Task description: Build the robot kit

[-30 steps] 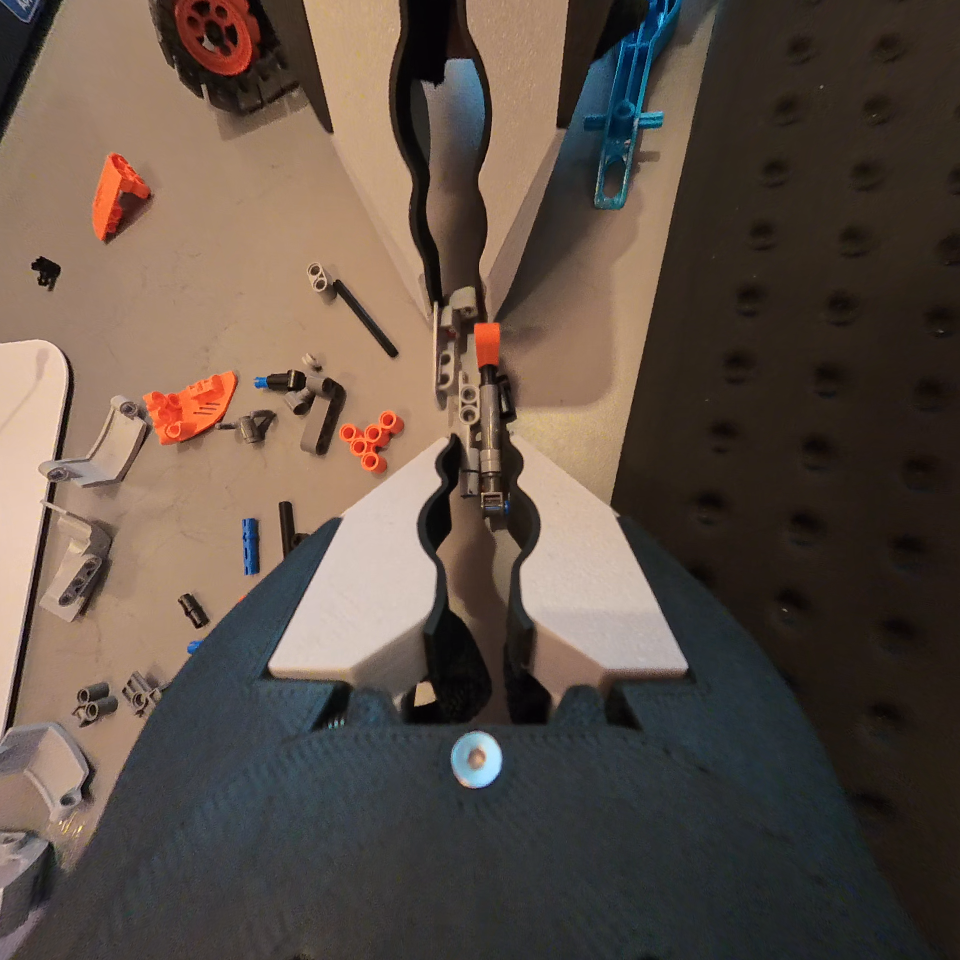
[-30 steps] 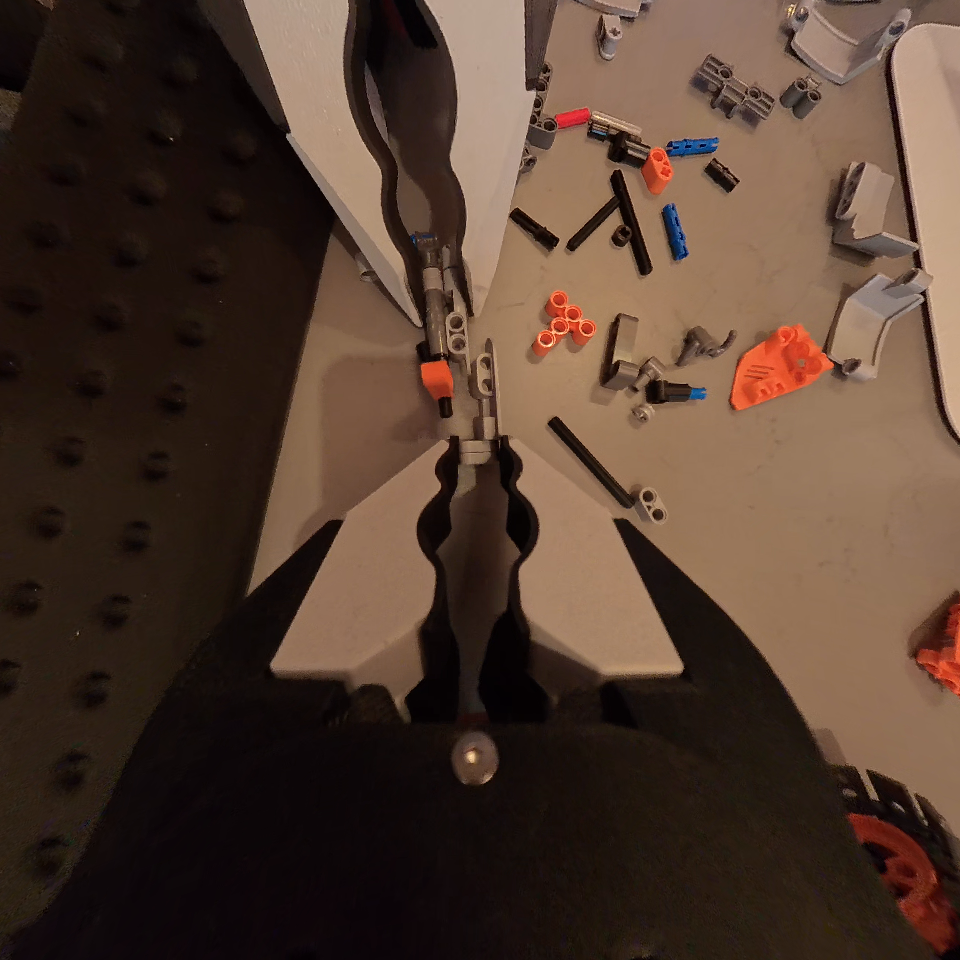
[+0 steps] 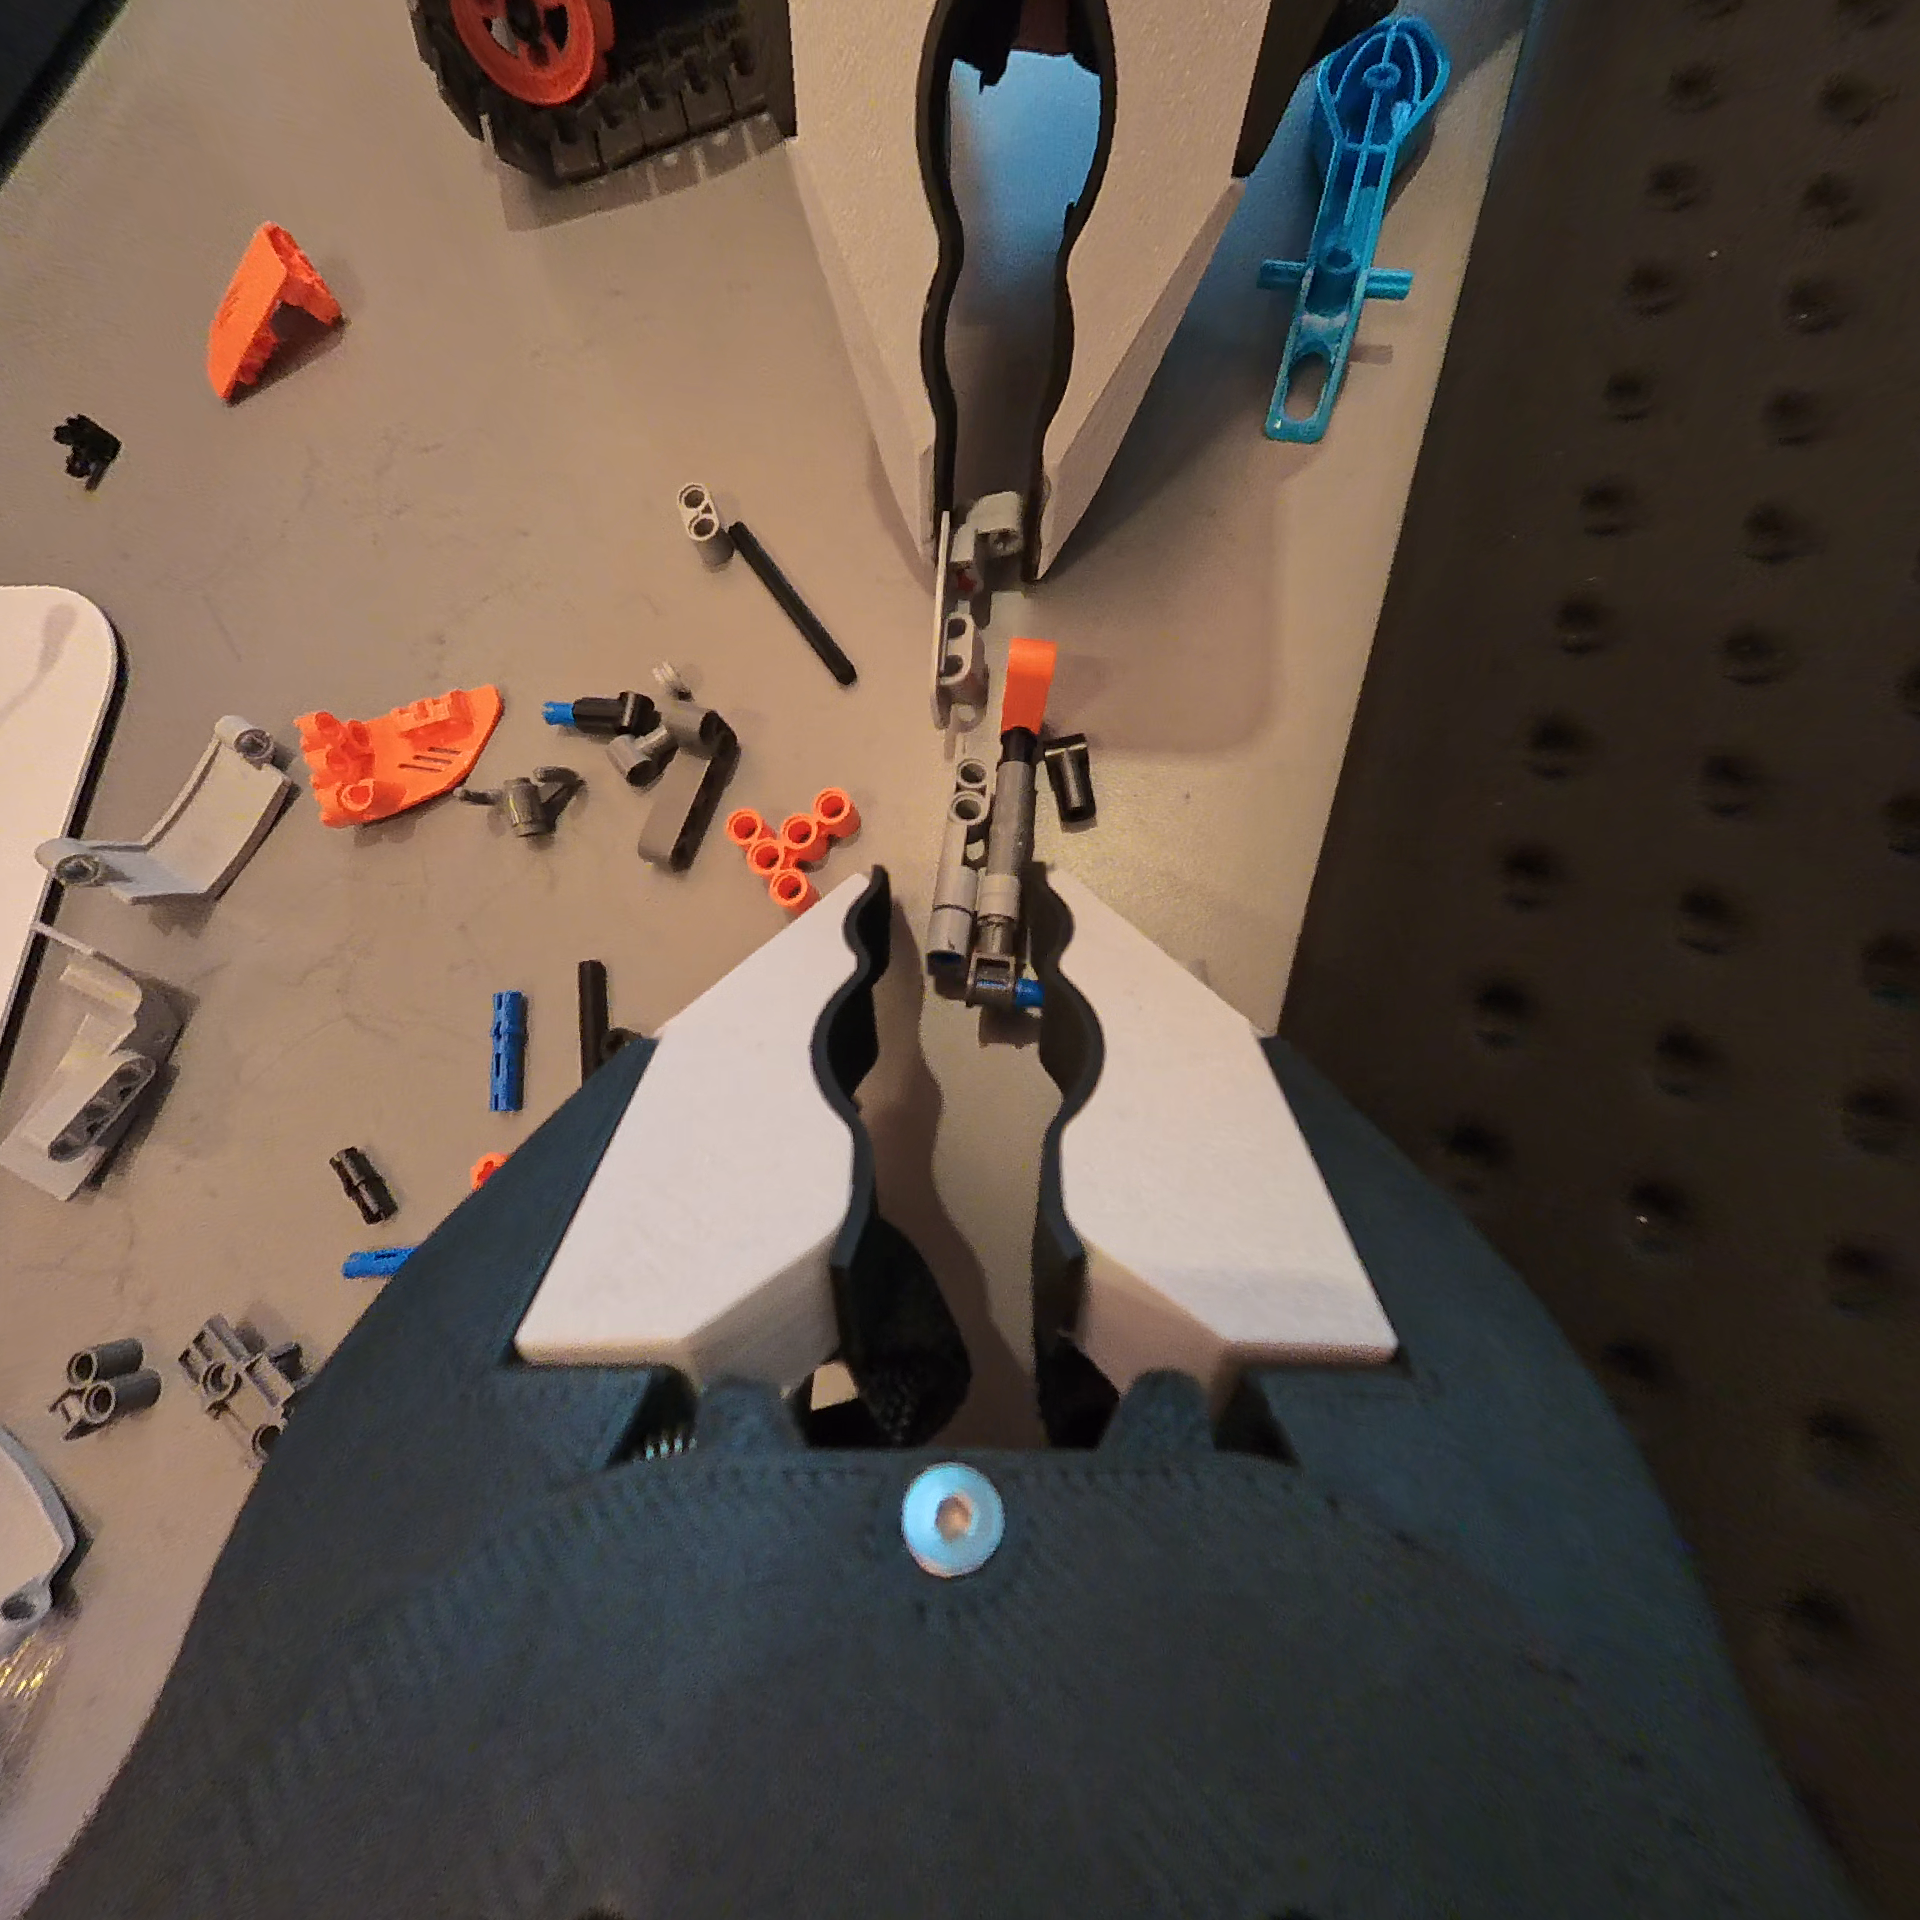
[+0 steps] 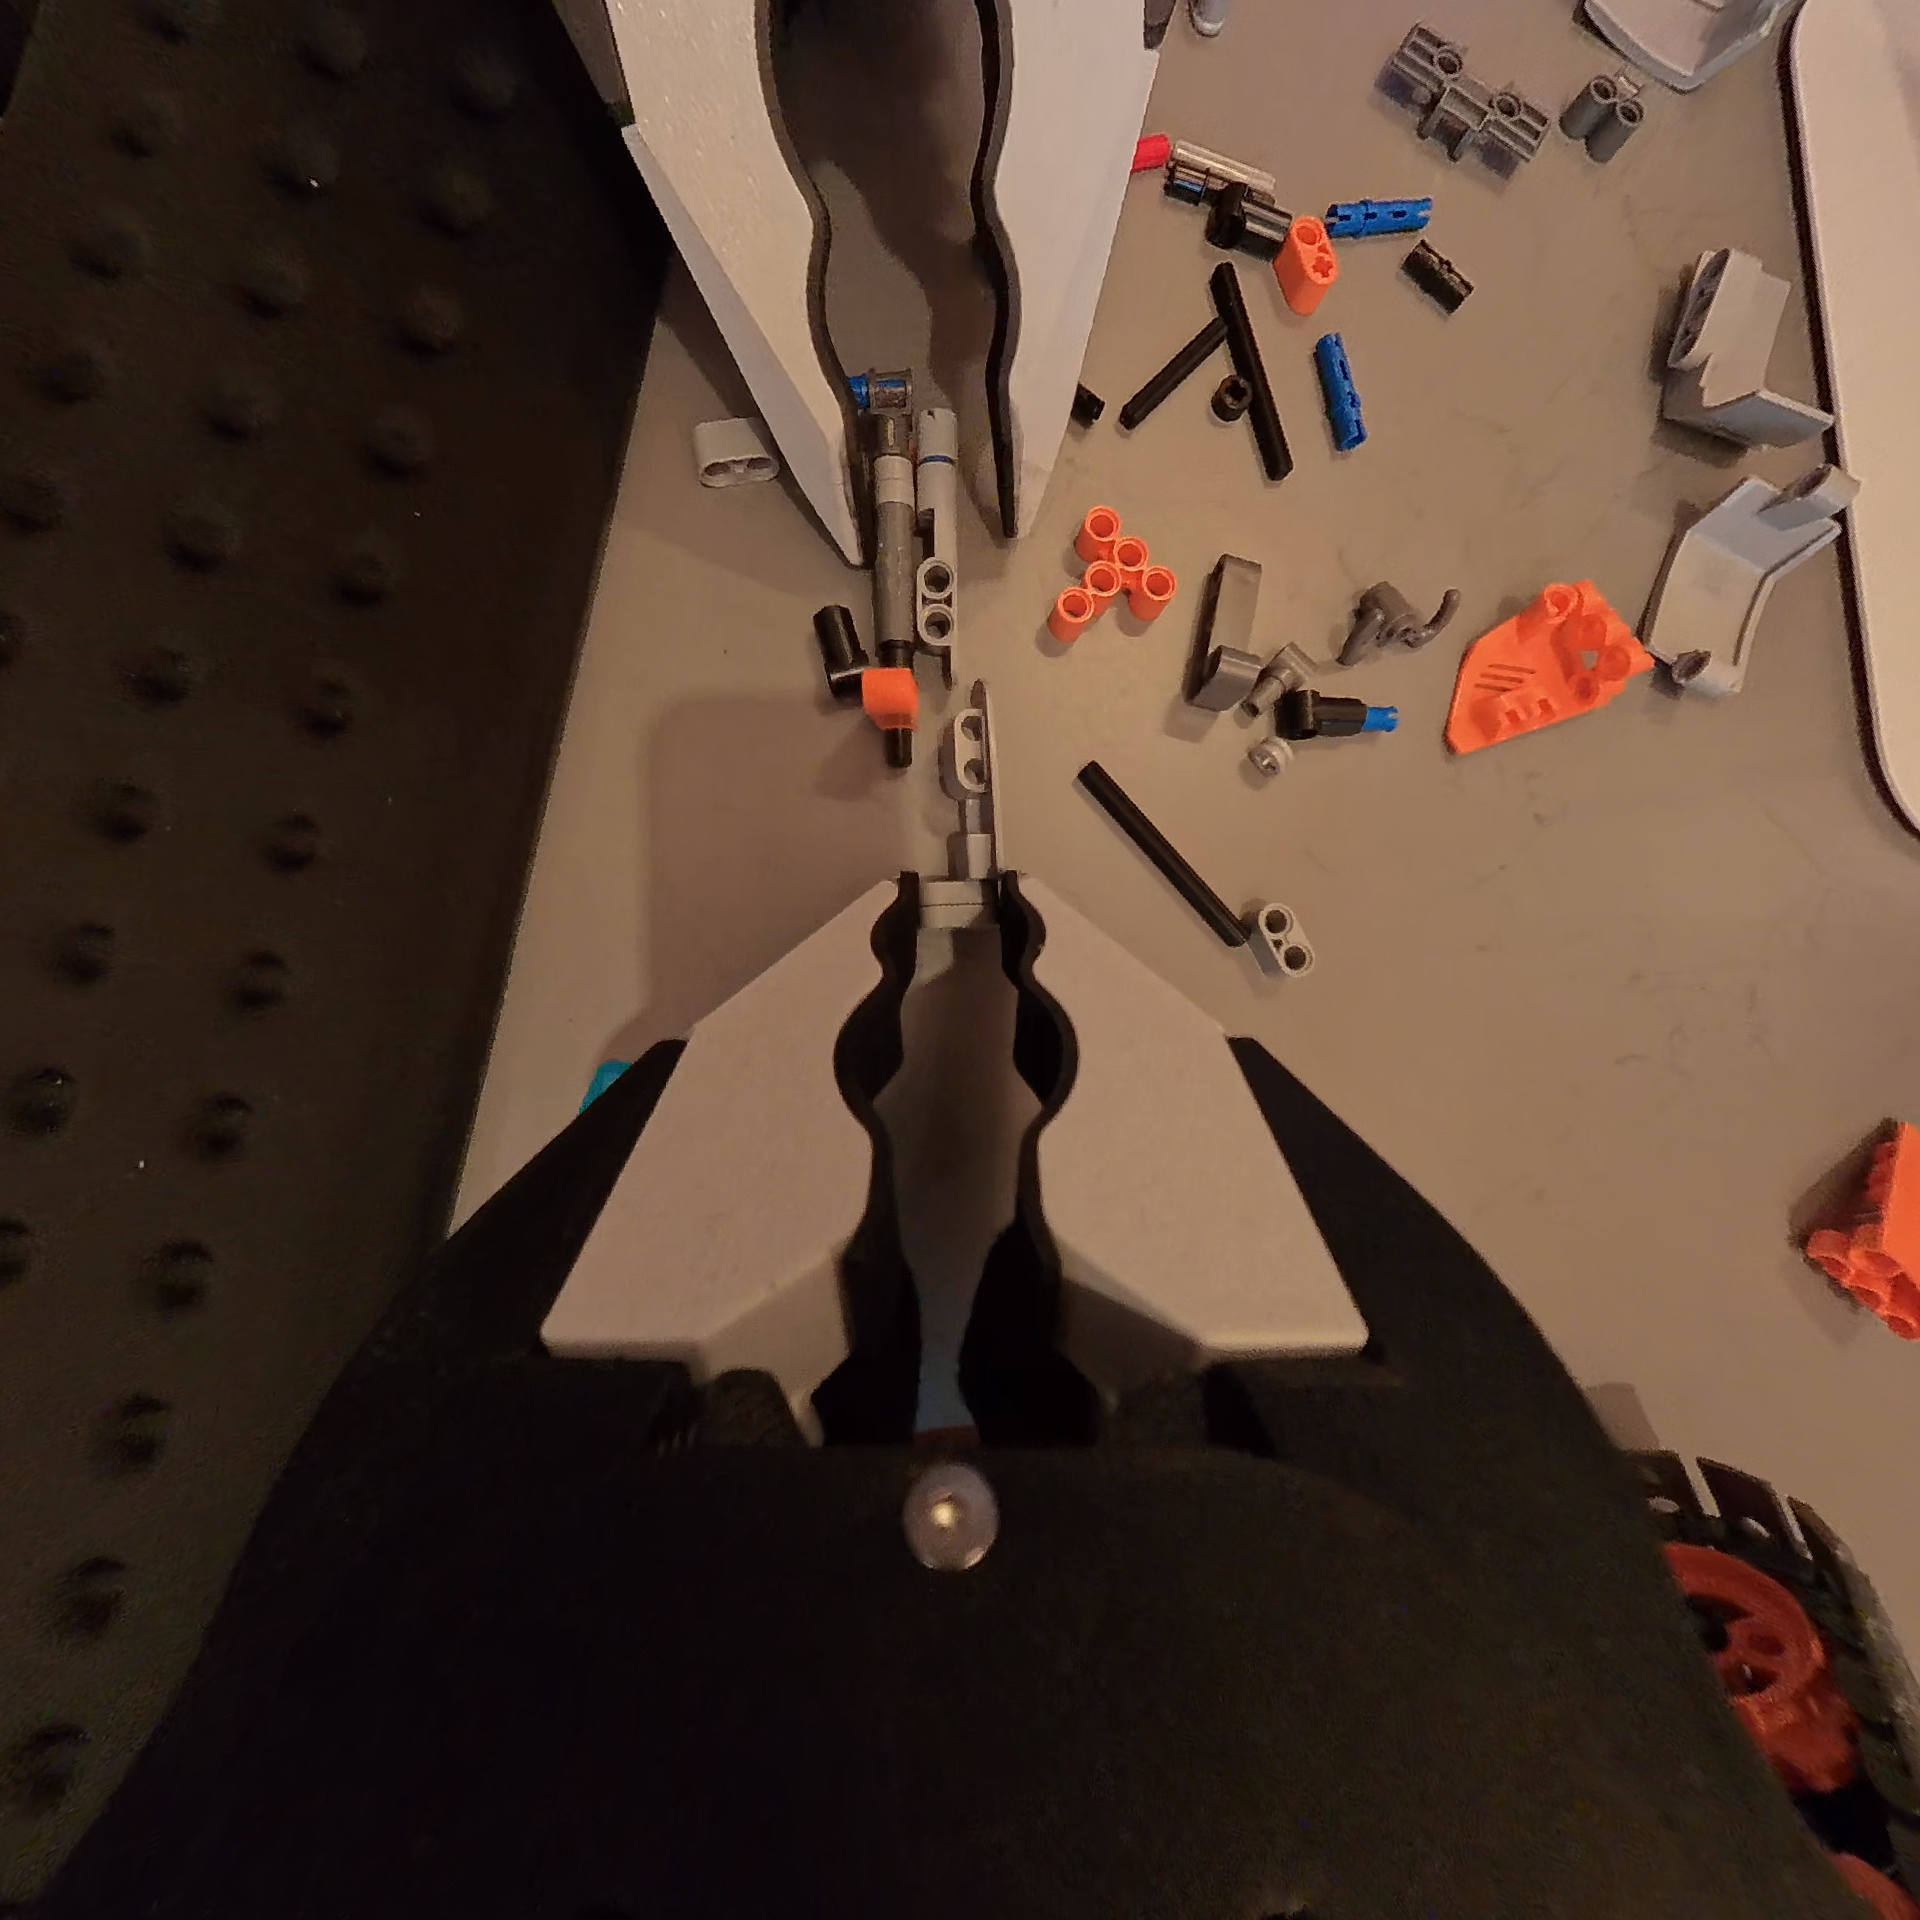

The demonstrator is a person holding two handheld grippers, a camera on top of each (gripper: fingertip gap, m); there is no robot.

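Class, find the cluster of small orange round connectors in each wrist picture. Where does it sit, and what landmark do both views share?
Left wrist view: orange connector cluster, left of centre, just beyond the left gripper.
Right wrist view: the cluster, right of centre, upper half.
Shared landmark: the large orange panel.

**Desk strewn with small building parts**

A grey desk carries loose parts: an orange panel at 9 o'clock, an orange connector cluster near centre, a blue lever piece at 1 o'clock, an orange-hubbed wheel at 11 o'clock, beside a dark studded mat.
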